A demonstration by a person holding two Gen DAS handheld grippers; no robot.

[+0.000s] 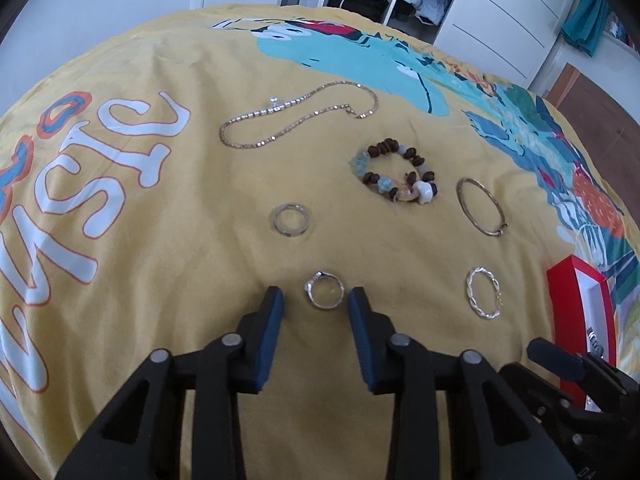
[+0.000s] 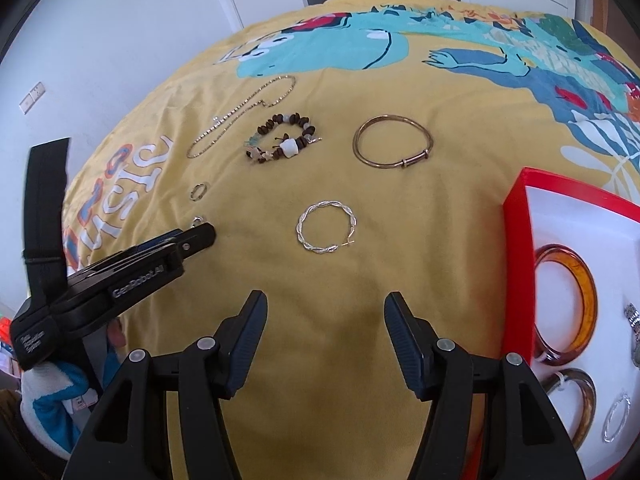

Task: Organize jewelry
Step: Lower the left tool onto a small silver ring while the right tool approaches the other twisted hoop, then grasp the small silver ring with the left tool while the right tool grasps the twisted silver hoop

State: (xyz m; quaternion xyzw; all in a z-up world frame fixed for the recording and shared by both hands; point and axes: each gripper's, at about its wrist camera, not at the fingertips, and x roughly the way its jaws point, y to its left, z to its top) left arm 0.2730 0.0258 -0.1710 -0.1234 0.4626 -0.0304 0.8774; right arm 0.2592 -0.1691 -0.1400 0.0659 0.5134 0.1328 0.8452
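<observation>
My left gripper (image 1: 316,296) stood partly open, its blue pads low on either side of a small silver ring (image 1: 325,290) lying flat on the yellow bedspread (image 1: 200,240); I could not tell whether they touched it. My right gripper (image 2: 326,306) gaped wide and held nothing. Ahead of it lay one twisted silver hoop (image 2: 327,229). One gold chain necklace (image 1: 296,116) stretched its long axis from near-left to far-right. I counted two rings, the second a plain ring (image 1: 291,219), one beaded bracelet (image 1: 396,174) and one brass bangle (image 2: 392,141). The red-rimmed tray (image 2: 516,240) at right held two amber bangles (image 2: 568,304).
</observation>
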